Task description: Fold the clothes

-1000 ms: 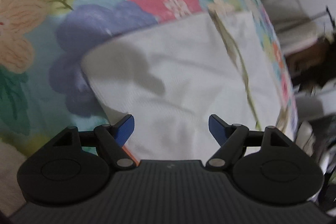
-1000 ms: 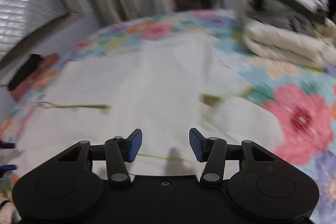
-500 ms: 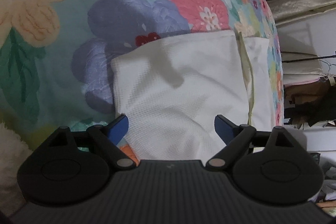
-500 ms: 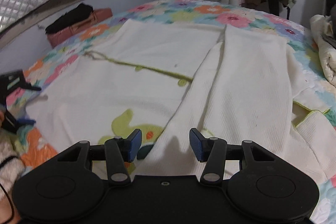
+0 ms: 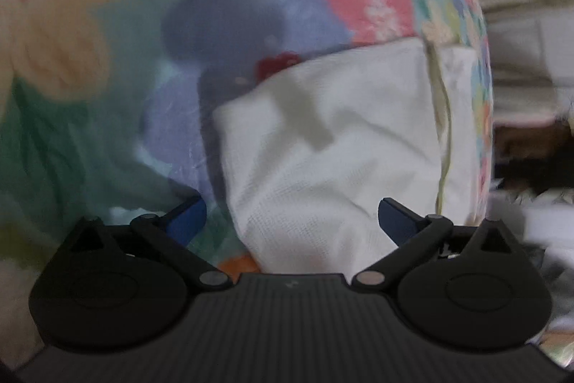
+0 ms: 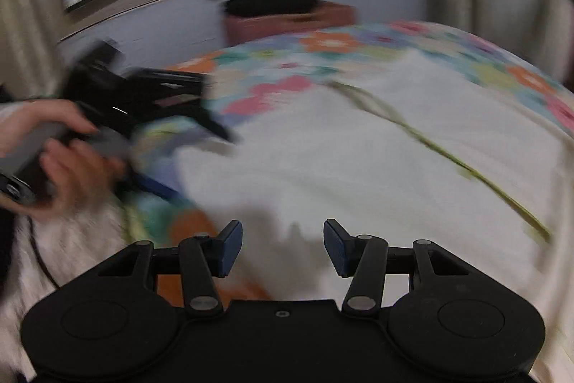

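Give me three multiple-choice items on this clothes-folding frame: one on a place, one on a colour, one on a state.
1. Where does the white garment lie?
A. on a floral bedspread
B. on a bare wooden floor
C. on a hanger

2. What colour is the thin trim line across the garment?
A. red
B. yellow-green
C. black

3. How do the left gripper's jaws stand?
A. clamped on the bedspread
B. shut on a folded sleeve
C. wide apart and opening, pads off the cloth

Answers:
1. A, since the floral bedspread shows all round the garment.
2. B, since the line reads yellow-green against the white in both wrist views.
3. C, since both blue pads stand clear at either side of the garment's corner, pressing nothing.
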Motion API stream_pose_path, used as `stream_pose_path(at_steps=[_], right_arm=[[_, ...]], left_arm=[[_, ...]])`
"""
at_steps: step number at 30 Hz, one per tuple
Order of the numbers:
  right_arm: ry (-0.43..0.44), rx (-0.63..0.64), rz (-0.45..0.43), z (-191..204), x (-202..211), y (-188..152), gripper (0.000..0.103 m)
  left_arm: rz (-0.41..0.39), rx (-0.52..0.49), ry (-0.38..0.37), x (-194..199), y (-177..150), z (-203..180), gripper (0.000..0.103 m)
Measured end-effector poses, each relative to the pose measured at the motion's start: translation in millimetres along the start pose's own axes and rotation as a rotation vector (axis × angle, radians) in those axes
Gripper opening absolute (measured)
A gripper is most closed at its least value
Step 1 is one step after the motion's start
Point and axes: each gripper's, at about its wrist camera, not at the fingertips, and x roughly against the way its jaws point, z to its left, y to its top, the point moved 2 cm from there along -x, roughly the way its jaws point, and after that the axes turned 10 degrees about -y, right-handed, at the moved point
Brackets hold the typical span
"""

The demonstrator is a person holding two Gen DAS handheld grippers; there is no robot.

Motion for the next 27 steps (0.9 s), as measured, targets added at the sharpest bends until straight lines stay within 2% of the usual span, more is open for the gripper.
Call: stream_pose_path(at_steps=[1, 2, 4, 6, 7, 9, 11, 16, 18, 20, 21, 22, 23, 27], right_arm=[[0.026, 0.011, 0.000, 10.0, -8.9, 5.4, 0.056], [0.052, 0.022, -0.001, 19.9, -17.7, 10.7, 0.056], [0.089, -0.018, 0.009, 25.5, -33.4, 14.6, 0.056], [0.152, -0.134, 0.034, 19.5, -45.6, 13.7, 0.056], [0.166, -0.178, 0.040, 16.4, -47.8, 12.3, 0.056], [0.176, -0.235, 0.039, 11.8, -48.8, 10.7, 0.056], [0.158, -0.240, 0.022, 10.1, -45.7, 11.0, 0.056], [0.041, -0.111, 0.030, 15.2, -47.9, 14.6, 0.057], [0.011, -0.066, 0.043, 14.4, -53.0, 16.9, 0.059], [0.007, -0.084, 0.031, 5.5, -57.4, 20.6, 0.058], [0.008, -0.097, 0.014, 1.8, -56.5, 22.1, 0.049], [0.007, -0.128, 0.010, -2.6, -55.2, 23.3, 0.035], [0.006, -0.158, 0.006, -7.0, -53.8, 24.5, 0.002], [-0.035, -0.262, -0.062, -22.7, -34.6, 22.4, 0.004]], left_arm=[[-0.006, 0.024, -0.030, -0.3, 2.0, 3.8, 0.101], [-0.012, 0.049, -0.059, -0.7, 4.0, 7.5, 0.094], [-0.022, 0.011, -0.109, 0.7, 4.7, 4.9, 0.030], [-0.003, -0.021, -0.145, -3.7, 3.7, 1.7, 0.008], [0.002, -0.028, -0.191, -5.0, 3.3, -1.1, 0.004], [0.011, -0.052, -0.270, -7.0, 2.0, -9.2, 0.004], [0.016, -0.097, -0.314, -8.6, -0.2, -20.5, 0.004], [0.057, -0.193, -0.394, -15.5, -9.1, -46.2, 0.004], [0.078, -0.236, -0.420, -17.3, -13.5, -55.7, 0.004], [0.049, -0.307, -0.378, -11.1, -23.2, -62.5, 0.004], [0.022, -0.362, -0.341, -7.6, -30.2, -67.4, 0.004], [-0.006, -0.417, -0.304, -4.1, -37.2, -72.3, 0.004], [-0.004, -0.434, -0.309, -4.7, -43.5, -75.6, 0.004], [0.002, -0.513, -0.356, -3.7, -60.7, -93.3, 0.004]])
